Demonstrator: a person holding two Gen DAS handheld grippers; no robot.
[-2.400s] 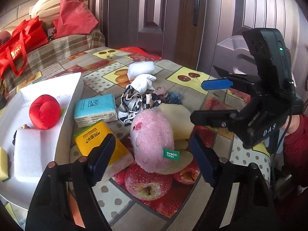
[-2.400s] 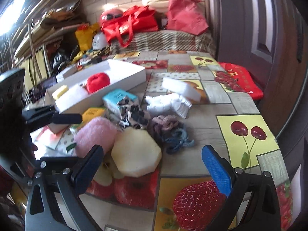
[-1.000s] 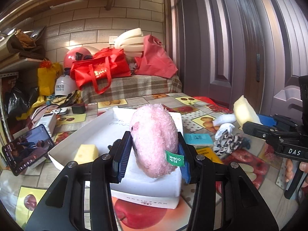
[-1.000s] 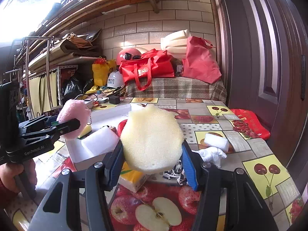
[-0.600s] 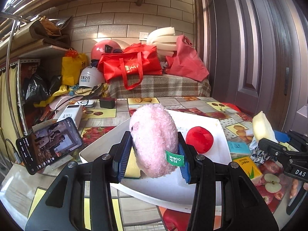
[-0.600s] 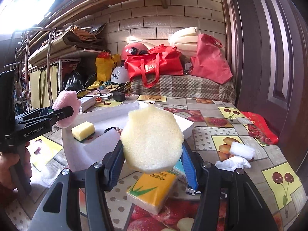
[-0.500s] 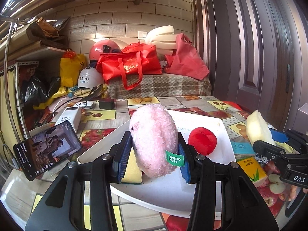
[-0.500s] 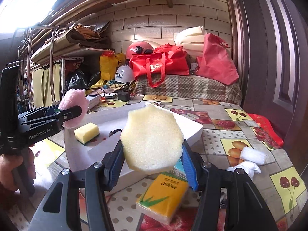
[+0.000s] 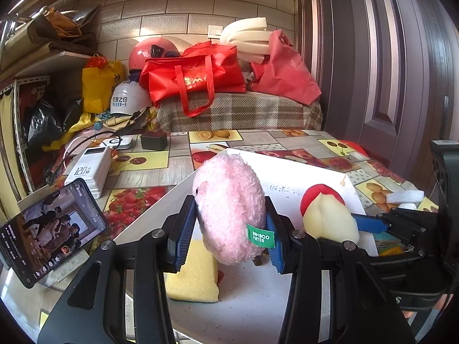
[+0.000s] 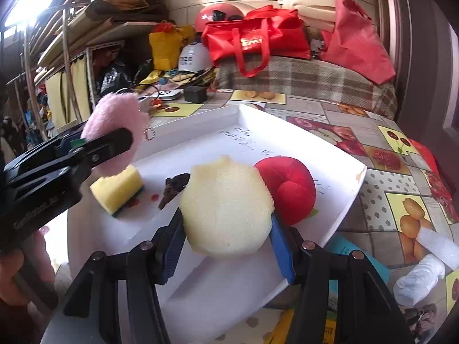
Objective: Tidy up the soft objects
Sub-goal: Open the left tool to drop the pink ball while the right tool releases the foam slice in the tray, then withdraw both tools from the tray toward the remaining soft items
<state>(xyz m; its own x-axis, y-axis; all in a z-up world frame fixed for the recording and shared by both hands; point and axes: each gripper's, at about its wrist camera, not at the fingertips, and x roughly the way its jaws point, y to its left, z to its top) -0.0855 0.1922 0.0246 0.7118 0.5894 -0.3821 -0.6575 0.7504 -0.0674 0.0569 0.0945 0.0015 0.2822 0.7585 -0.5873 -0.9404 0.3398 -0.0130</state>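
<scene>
The left gripper [image 9: 229,226] is squeezed onto the pink fluffy toy [image 9: 229,209] in the middle of the left view, held up over the white tray [image 10: 330,154]. The right gripper [image 10: 226,238] is pinched onto the pale round sponge [image 10: 226,206] in the middle of the right view, also over the tray. Both things look very light and squishy, so they should not break, and they will likely puff back when let go. The toy is furry and could slide, so holding it across its fat middle, as now, seems best. The sponge bends easily and is gripped by its two side edges. In the tray, a yellow sponge block [image 10: 117,189] sits at the left, right under the pink toy. A red plush ball [image 10: 287,186] sits just behind the pale sponge, and a small dark scrap [image 10: 175,186] lies between the two. These take up room, so the free spots look to be the near part of the tray and its far end. A phone [image 9: 48,232] stands at the lower left of the left view, off the tray.
</scene>
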